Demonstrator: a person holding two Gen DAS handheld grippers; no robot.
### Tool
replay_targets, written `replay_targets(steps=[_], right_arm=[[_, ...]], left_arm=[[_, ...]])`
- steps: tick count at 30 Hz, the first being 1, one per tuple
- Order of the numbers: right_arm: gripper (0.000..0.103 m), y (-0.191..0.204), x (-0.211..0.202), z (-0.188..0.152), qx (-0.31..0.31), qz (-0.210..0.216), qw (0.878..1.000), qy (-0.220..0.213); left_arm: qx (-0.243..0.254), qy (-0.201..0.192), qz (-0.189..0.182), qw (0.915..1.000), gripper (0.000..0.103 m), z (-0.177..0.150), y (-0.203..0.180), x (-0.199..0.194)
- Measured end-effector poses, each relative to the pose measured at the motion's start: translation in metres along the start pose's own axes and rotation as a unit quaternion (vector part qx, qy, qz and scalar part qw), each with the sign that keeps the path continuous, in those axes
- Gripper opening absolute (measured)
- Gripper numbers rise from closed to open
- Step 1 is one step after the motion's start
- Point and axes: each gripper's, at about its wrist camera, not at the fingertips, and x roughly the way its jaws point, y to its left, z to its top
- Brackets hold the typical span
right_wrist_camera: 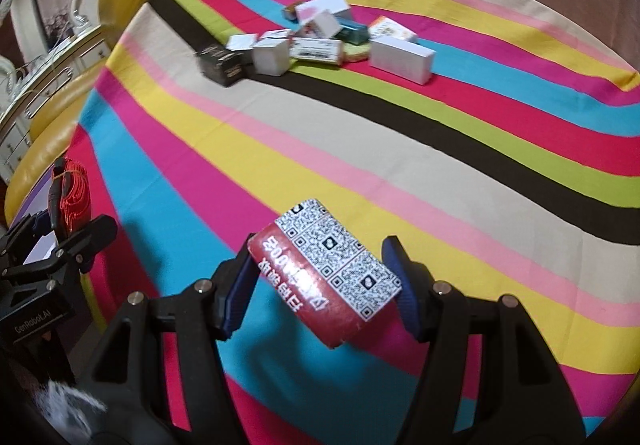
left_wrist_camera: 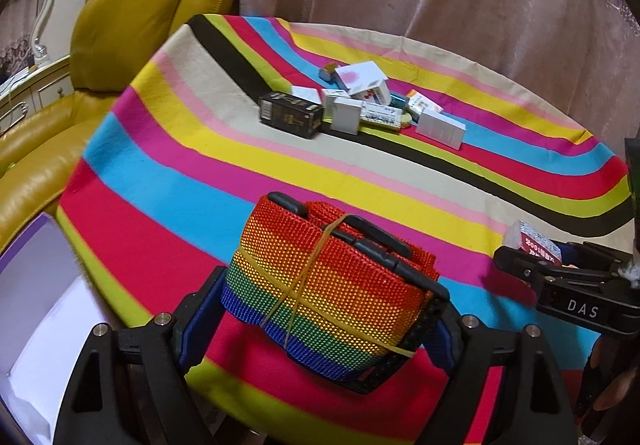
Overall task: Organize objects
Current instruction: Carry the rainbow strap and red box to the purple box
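The left gripper (left_wrist_camera: 320,309) has its fingers (left_wrist_camera: 200,309) clamped on a rolled rainbow strap (left_wrist_camera: 320,297) bound with a rubber band, held clear above the striped cloth (left_wrist_camera: 168,173) on the table. The right gripper (right_wrist_camera: 320,277) has its fingers (right_wrist_camera: 236,285) clamped on a red box (right_wrist_camera: 332,277) with printed codes, tilted and pinched near its corners, so that grip looks less secure. Beyond both, well apart, lies a heap of small boxes (left_wrist_camera: 360,101). Left of the strap sits an open white-lined box (left_wrist_camera: 48,285), probably the destination; carry both loads level, and lower them before letting go.
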Motion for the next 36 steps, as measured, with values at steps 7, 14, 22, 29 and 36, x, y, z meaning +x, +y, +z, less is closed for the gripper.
replay_targets(steps=[7,14,22,29,36], right_arm=[[0.065,0.046,-0.005,0.003,-0.043,0.036,0.998,0.000],[0.065,0.109,-0.018,0.011,-0.114,0.071,0.991,-0.012],[0.065,0.188,-0.028,0.010,-0.205,0.114,0.972,-0.018],[0.065,0.270,-0.034,-0.002,-0.310,0.150,0.938,-0.024],[0.065,0.351,-0.035,-0.028,-0.411,0.174,0.894,-0.039]], left_arm=[[-0.022,-0.011,0.022,0.9995,0.086,-0.009,0.030,-0.024],[-0.057,-0.034,0.060,0.9960,0.086,-0.020,0.077,-0.061],[-0.118,-0.047,0.114,0.9853,0.086,-0.047,0.138,-0.100],[-0.167,-0.065,0.164,0.9700,0.086,-0.063,0.179,-0.131],[-0.230,-0.065,0.255,0.9367,0.086,-0.074,0.238,-0.147]])
